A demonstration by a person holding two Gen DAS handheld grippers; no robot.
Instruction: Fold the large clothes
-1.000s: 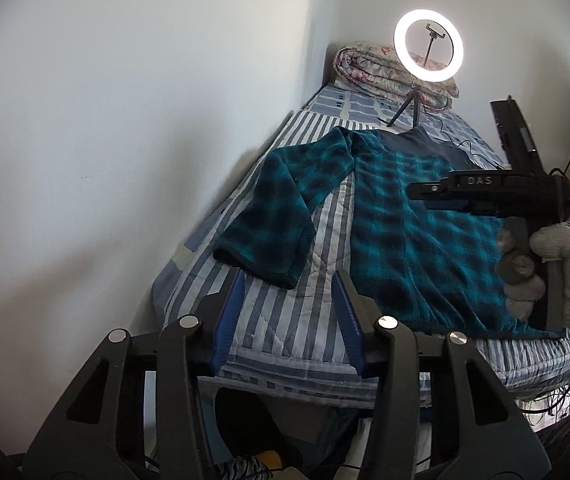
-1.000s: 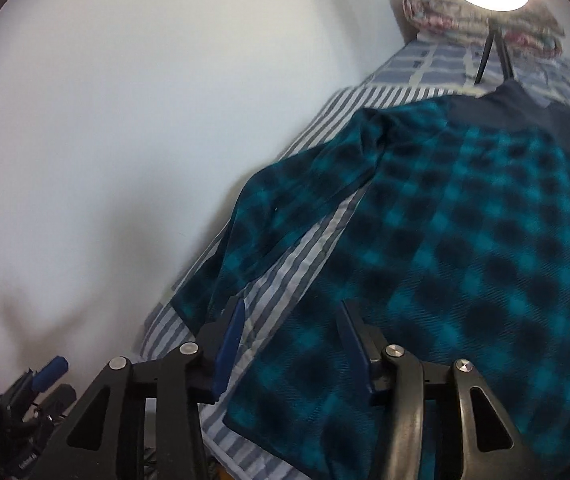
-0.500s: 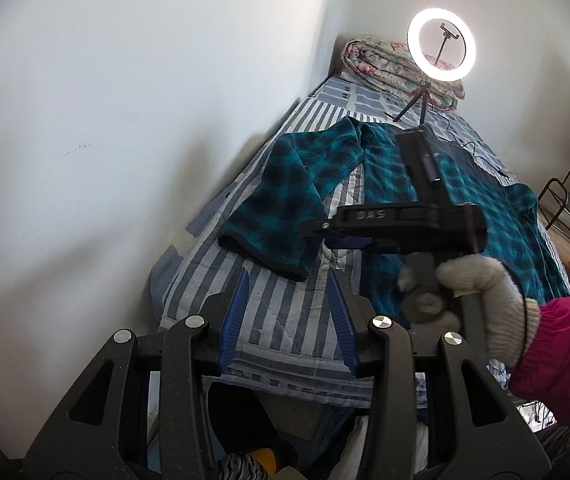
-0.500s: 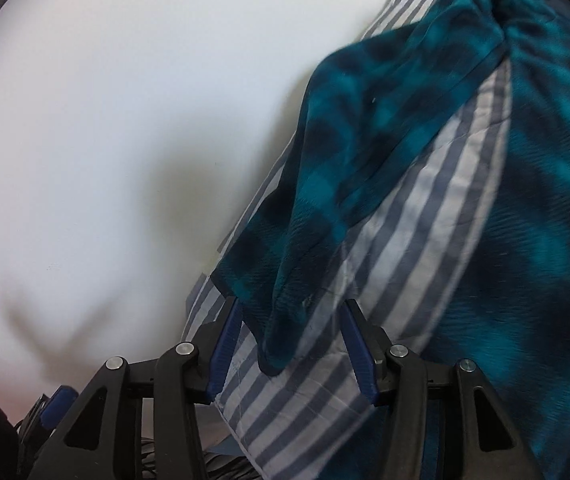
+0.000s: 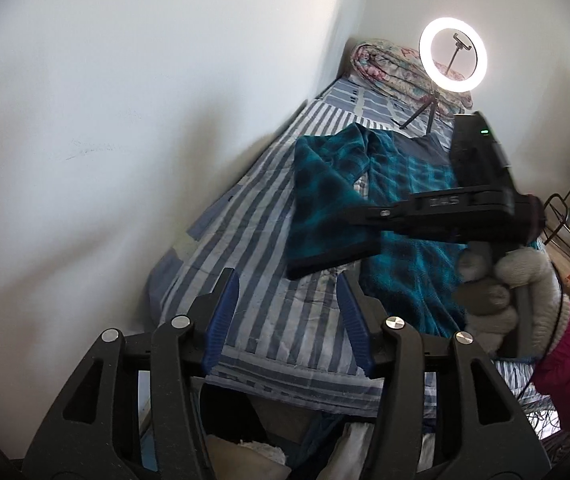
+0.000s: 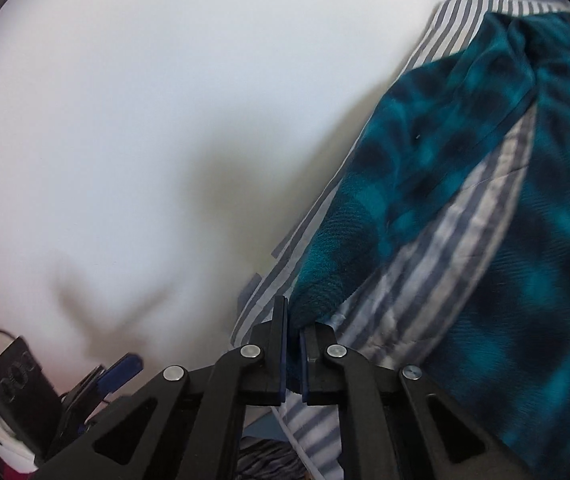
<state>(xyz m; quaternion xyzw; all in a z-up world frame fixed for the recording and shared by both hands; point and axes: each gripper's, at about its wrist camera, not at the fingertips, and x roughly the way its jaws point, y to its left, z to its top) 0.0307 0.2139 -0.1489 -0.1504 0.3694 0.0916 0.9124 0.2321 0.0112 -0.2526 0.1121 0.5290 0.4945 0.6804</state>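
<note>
A teal and black plaid fleece shirt point(image 5: 409, 216) lies spread on the striped bed sheet point(image 5: 245, 264). Its left sleeve point(image 5: 325, 216) is lifted at the cuff. My right gripper point(image 6: 293, 320) is shut on the sleeve cuff point(image 6: 321, 284); it also shows in the left wrist view point(image 5: 365, 216), held by a gloved hand point(image 5: 501, 288). My left gripper point(image 5: 287, 312) is open and empty, hovering over the foot of the bed, short of the sleeve.
A white wall point(image 5: 125, 120) runs along the bed's left side. A lit ring light on a tripod point(image 5: 452, 60) and a rolled quilt point(image 5: 389, 64) stand at the bed's far end. A black rack point(image 5: 565, 216) stands at right. Clutter lies under the bed's foot.
My right gripper moved down to the sleeve cuff and shut on it, lifting it off the sheet. My left gripper stayed open and shifted slightly.
</note>
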